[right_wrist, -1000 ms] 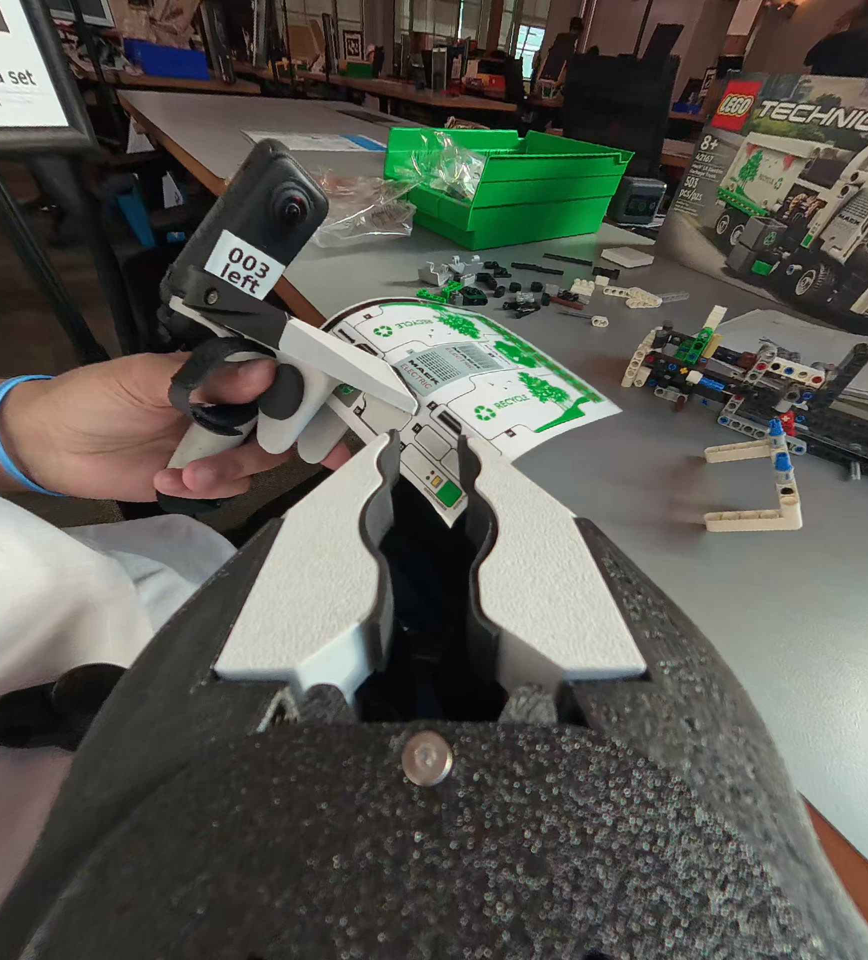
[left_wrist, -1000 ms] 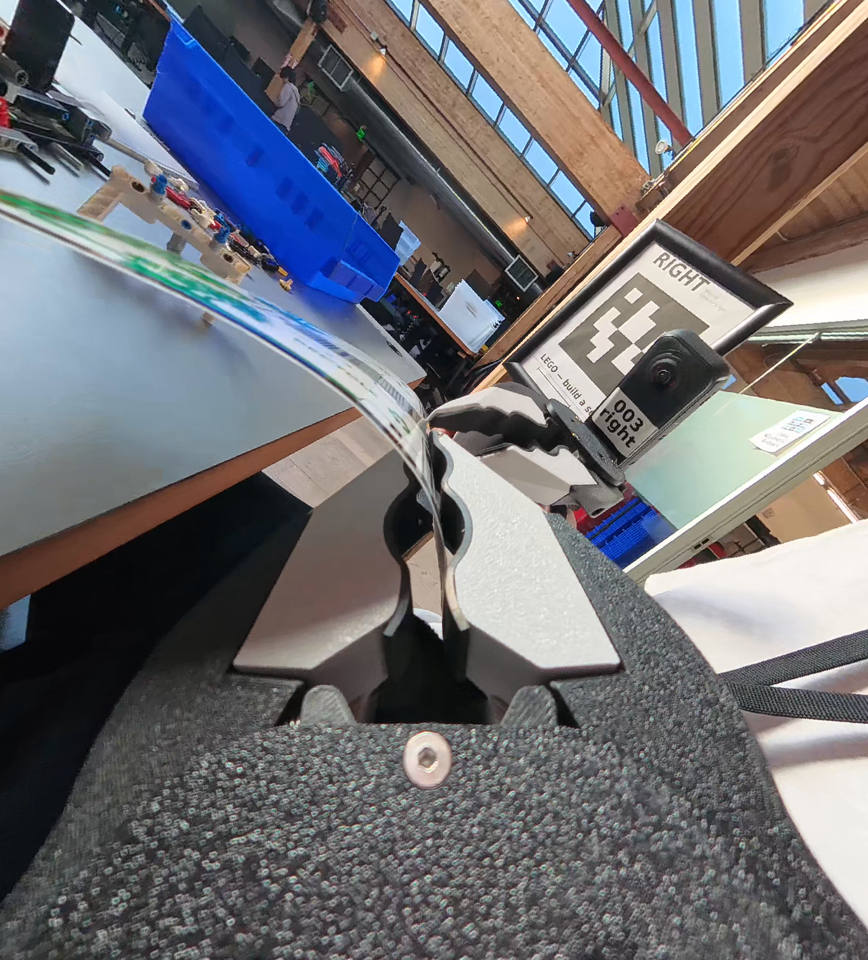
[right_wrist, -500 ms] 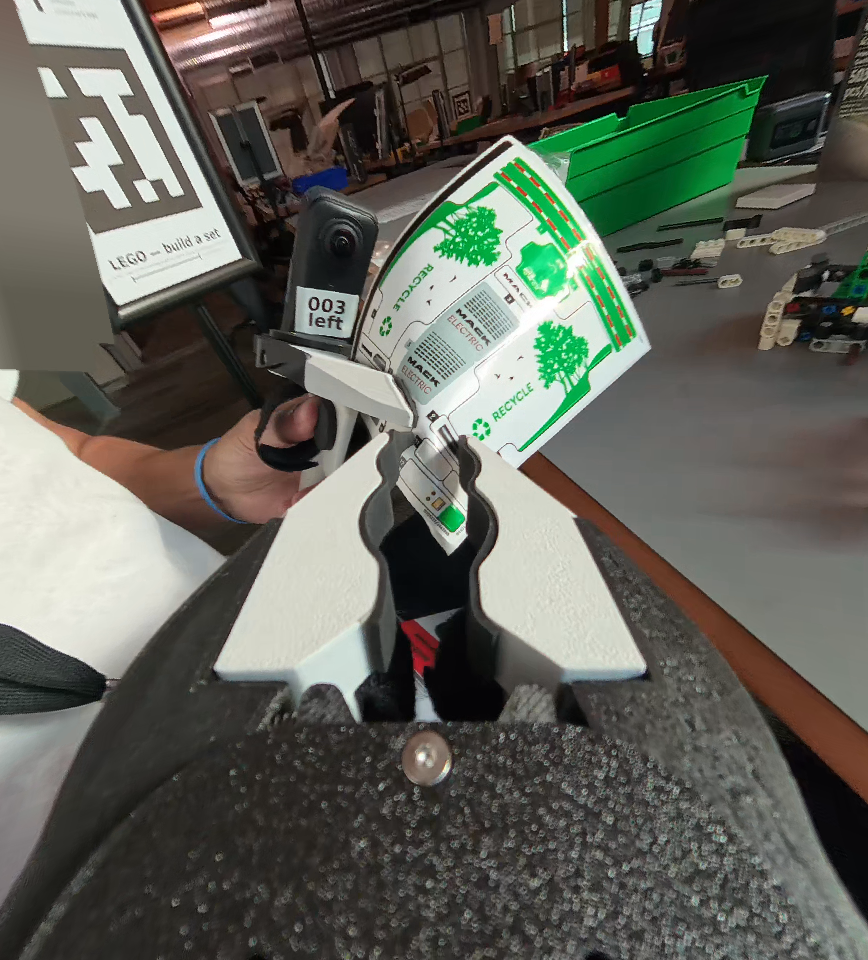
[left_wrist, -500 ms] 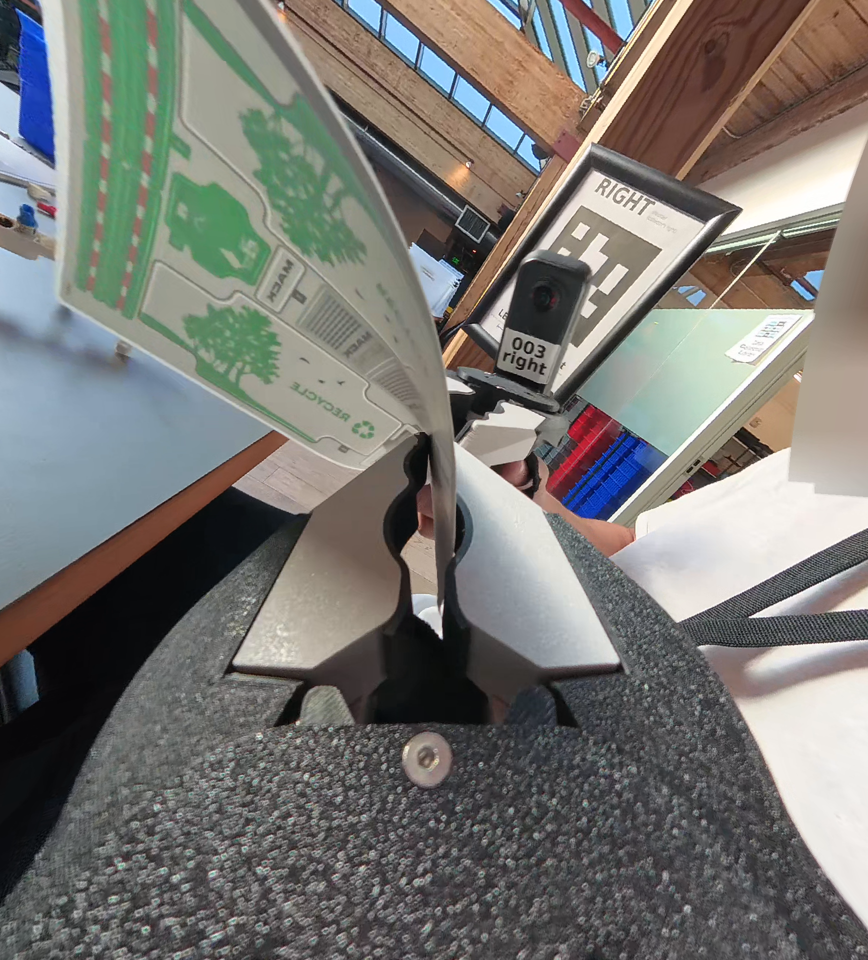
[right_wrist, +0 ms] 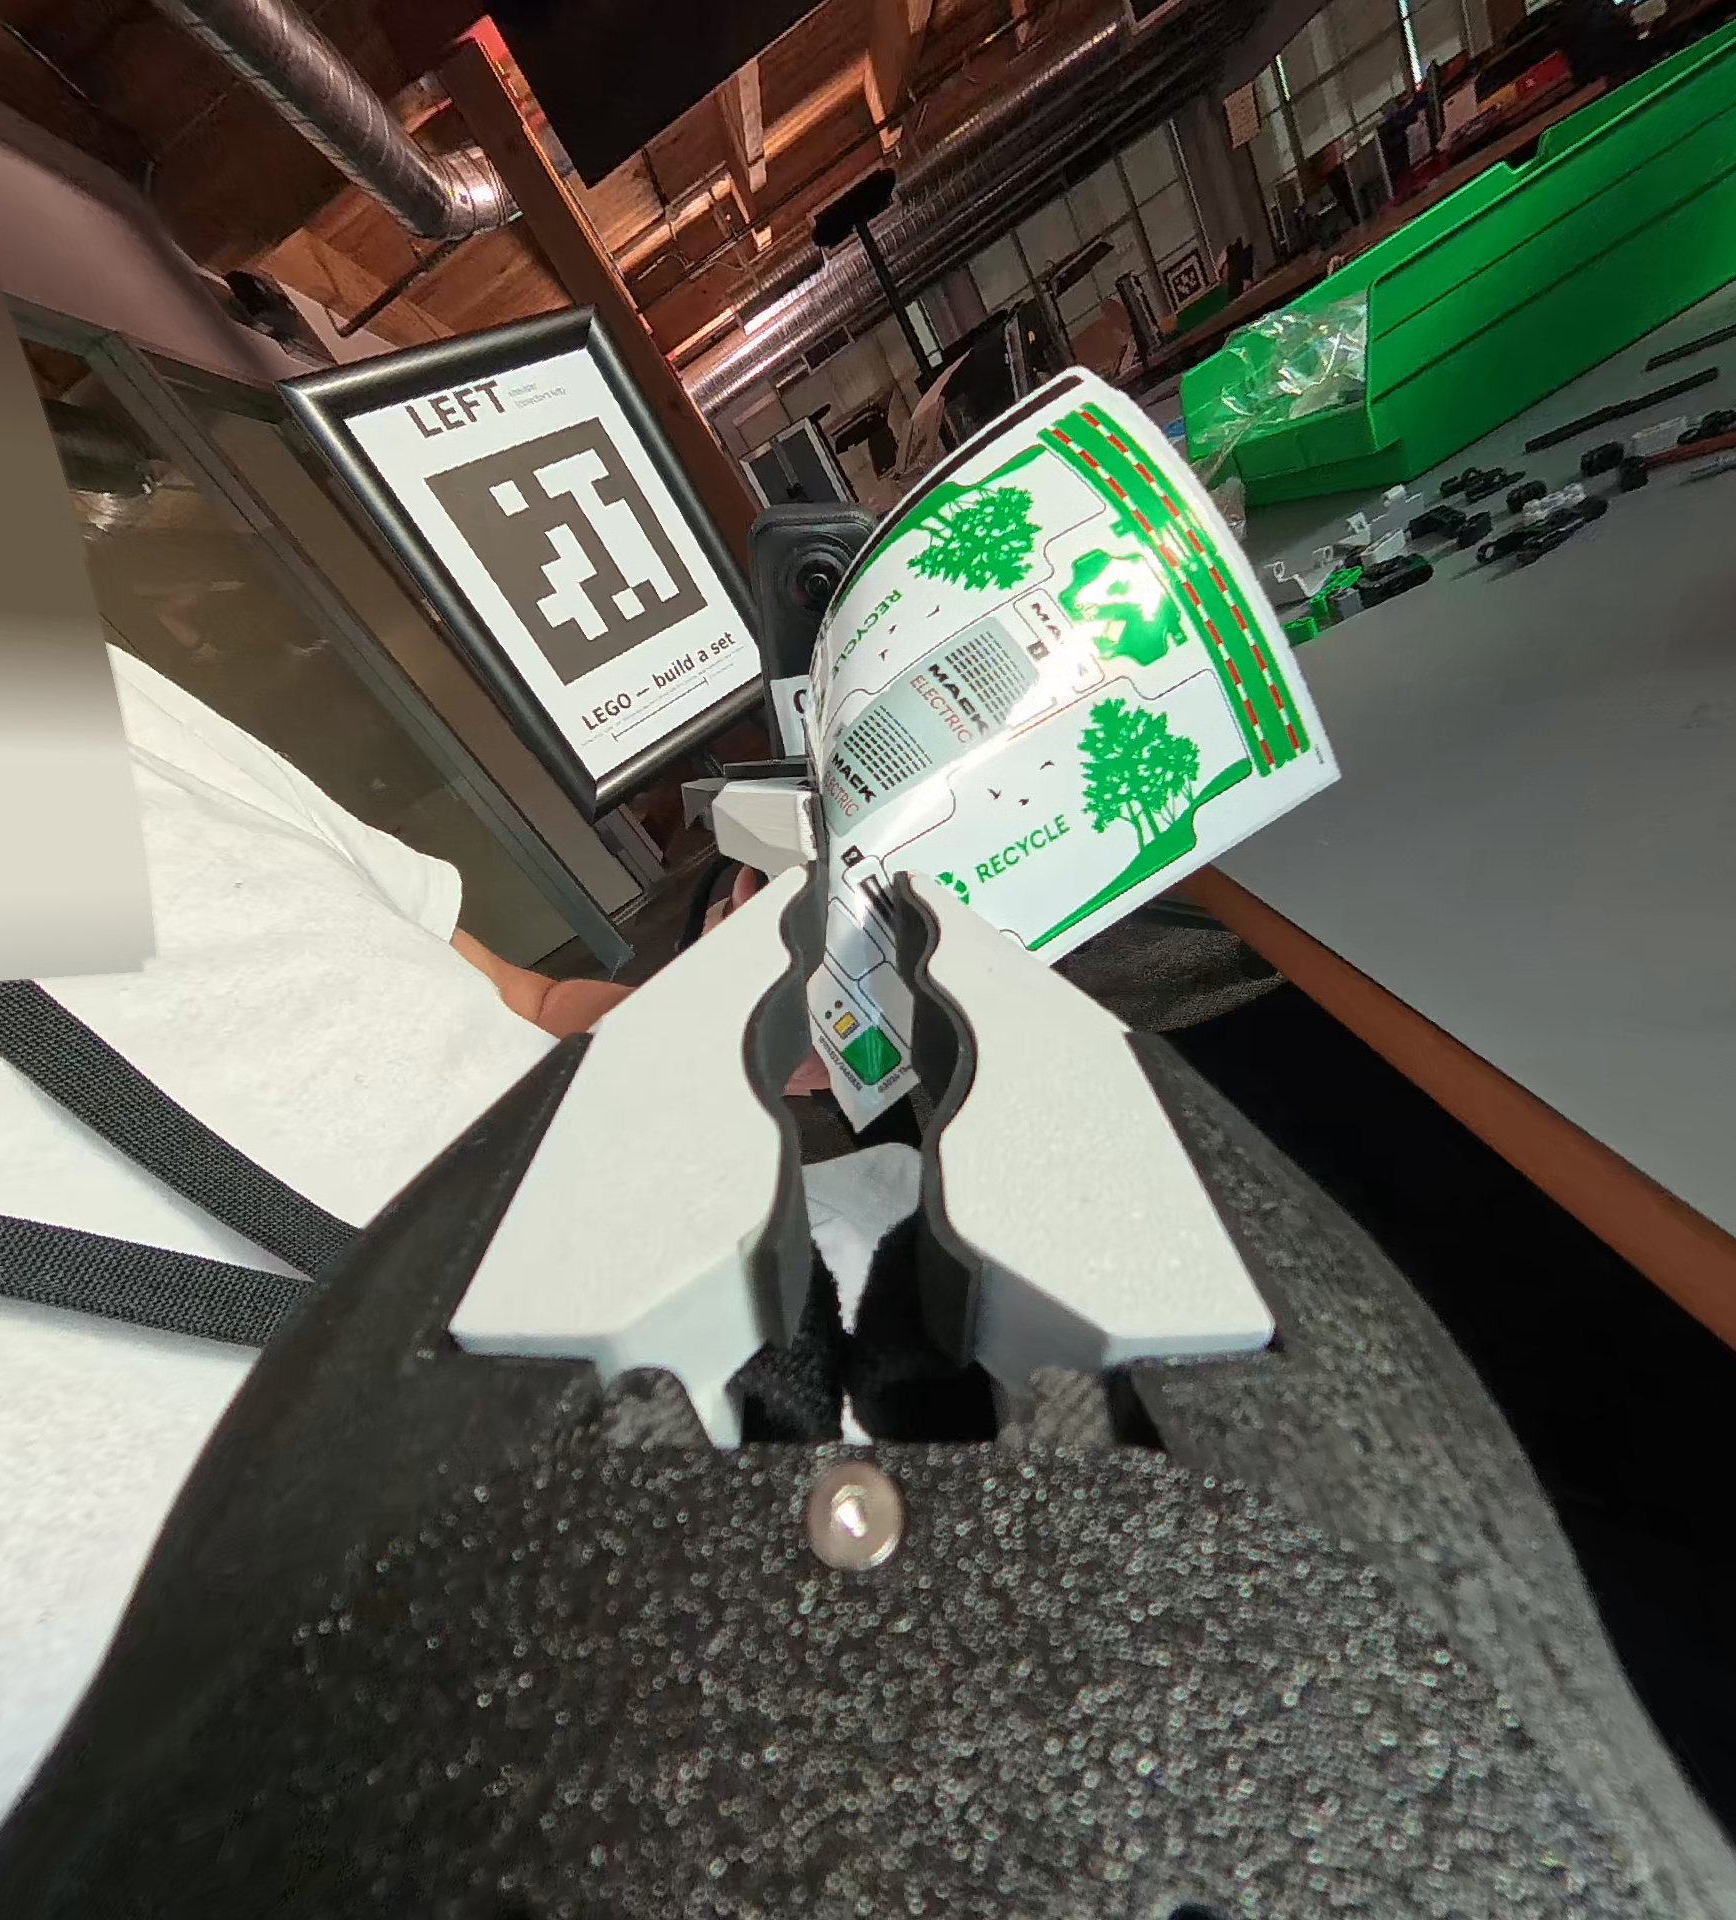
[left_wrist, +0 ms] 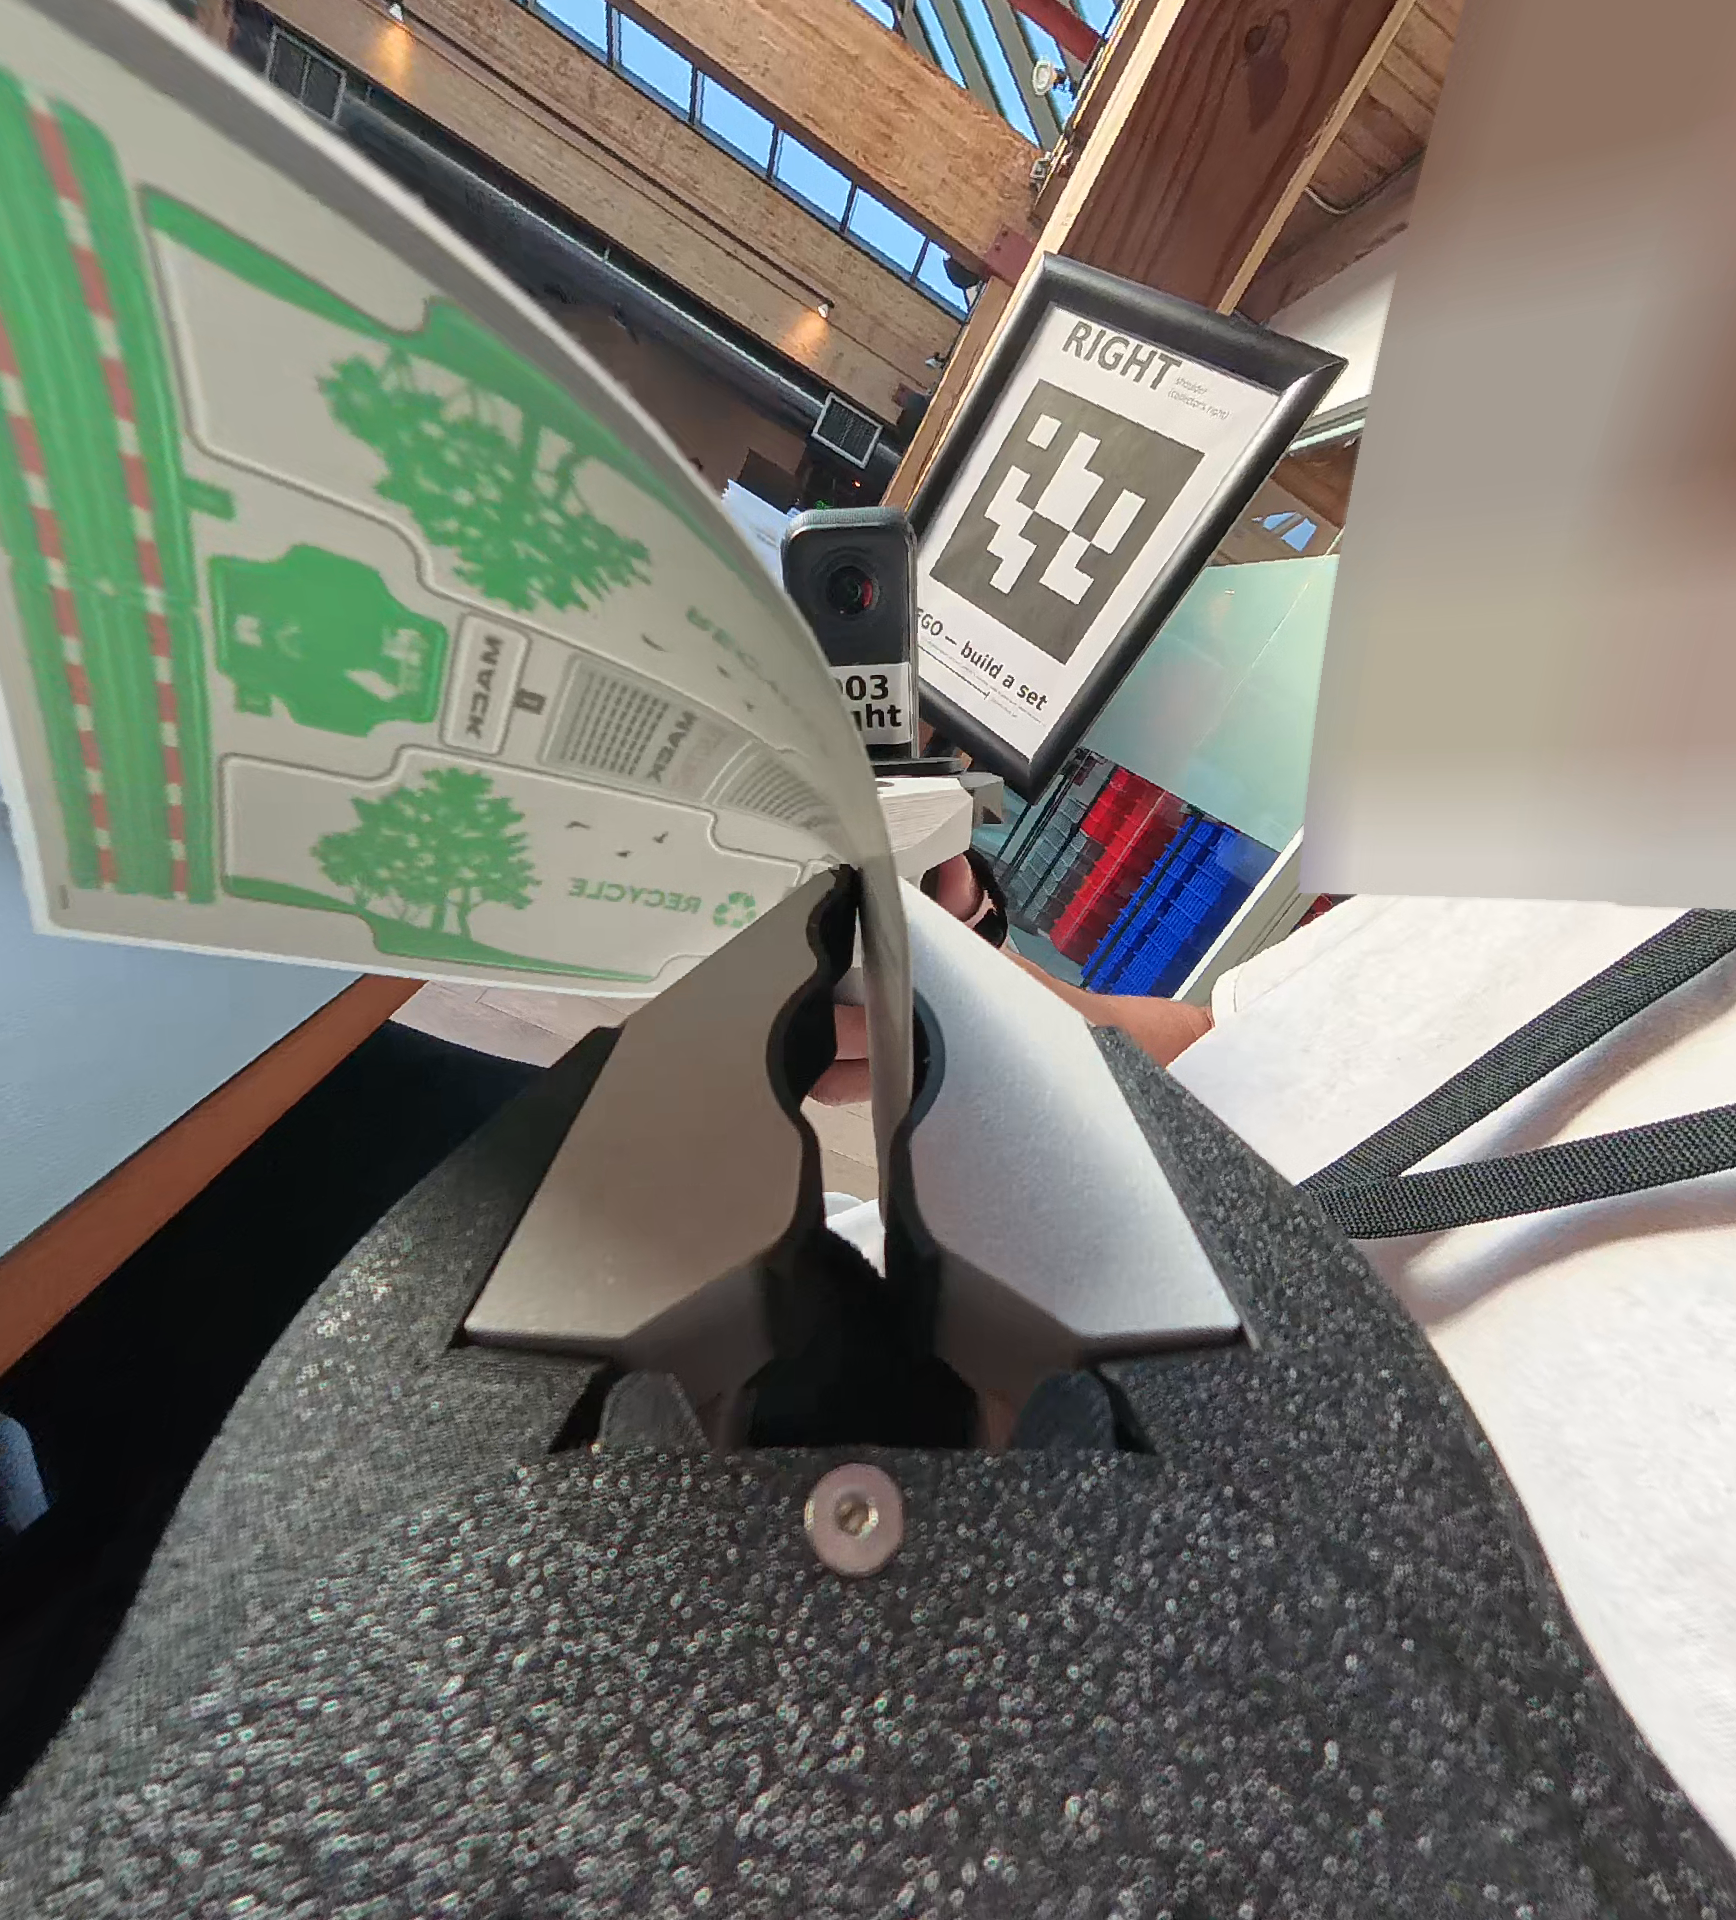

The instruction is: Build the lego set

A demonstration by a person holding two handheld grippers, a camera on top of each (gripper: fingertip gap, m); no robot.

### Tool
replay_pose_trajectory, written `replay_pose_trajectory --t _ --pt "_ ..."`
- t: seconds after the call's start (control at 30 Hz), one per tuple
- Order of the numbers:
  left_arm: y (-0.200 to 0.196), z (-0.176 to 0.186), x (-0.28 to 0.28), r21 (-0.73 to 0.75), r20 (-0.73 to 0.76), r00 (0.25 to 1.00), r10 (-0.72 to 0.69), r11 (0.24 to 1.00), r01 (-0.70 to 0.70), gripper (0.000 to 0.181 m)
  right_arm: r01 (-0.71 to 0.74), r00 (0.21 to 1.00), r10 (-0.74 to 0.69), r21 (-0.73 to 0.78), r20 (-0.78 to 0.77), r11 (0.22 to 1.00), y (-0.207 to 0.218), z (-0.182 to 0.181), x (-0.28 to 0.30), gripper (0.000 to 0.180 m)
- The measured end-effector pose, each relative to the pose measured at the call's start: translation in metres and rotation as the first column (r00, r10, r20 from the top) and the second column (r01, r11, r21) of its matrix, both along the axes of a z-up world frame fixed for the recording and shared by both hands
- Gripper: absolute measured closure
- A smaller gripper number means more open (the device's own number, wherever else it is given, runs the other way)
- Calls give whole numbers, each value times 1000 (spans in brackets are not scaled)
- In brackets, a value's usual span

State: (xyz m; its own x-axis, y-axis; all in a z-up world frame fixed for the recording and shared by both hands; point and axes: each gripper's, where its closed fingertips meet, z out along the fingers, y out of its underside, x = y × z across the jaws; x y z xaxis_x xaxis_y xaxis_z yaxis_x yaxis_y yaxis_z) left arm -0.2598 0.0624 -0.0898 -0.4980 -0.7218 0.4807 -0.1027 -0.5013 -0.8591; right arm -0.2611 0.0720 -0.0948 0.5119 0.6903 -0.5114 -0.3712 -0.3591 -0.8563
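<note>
A white sticker sheet [left_wrist: 376,644] with green tree prints is held off the table, bent into a curve. My left gripper [left_wrist: 864,888] is shut on one edge of it, and the sheet runs edge-on between its fingers. In the right wrist view the same sheet [right_wrist: 1051,707] faces me. Its lower corner hangs in the narrow gap of my right gripper [right_wrist: 856,881], whose jaws stand slightly apart and do not clamp it. The left gripper [right_wrist: 755,821] shows just behind the sheet. The right gripper [left_wrist: 931,821] shows behind the sheet in the left wrist view.
The grey table [right_wrist: 1570,935] with an orange edge lies to the right, and also shows in the left wrist view [left_wrist: 64,1060]. A green bin [right_wrist: 1570,260], a clear plastic bag [right_wrist: 1279,364] and loose Lego parts [right_wrist: 1446,520] sit far back. Framed marker signs [left_wrist: 1103,520] [right_wrist: 552,561] stand behind. The person's white shirt [right_wrist: 220,1039] is close. My left and right fingertips are right by each other.
The sticker sheet rose from lying flat over the table edge to standing upright and bent. Both grippers swung away from the table toward the person's body.
</note>
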Motion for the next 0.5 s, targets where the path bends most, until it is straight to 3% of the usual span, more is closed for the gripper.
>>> replay_pose_trajectory --t 0.5 --pt "-4 4 -5 44 20 1000 -11 999 10 181 -106 984 101 -22 -146 994 -7 6 -6 175"
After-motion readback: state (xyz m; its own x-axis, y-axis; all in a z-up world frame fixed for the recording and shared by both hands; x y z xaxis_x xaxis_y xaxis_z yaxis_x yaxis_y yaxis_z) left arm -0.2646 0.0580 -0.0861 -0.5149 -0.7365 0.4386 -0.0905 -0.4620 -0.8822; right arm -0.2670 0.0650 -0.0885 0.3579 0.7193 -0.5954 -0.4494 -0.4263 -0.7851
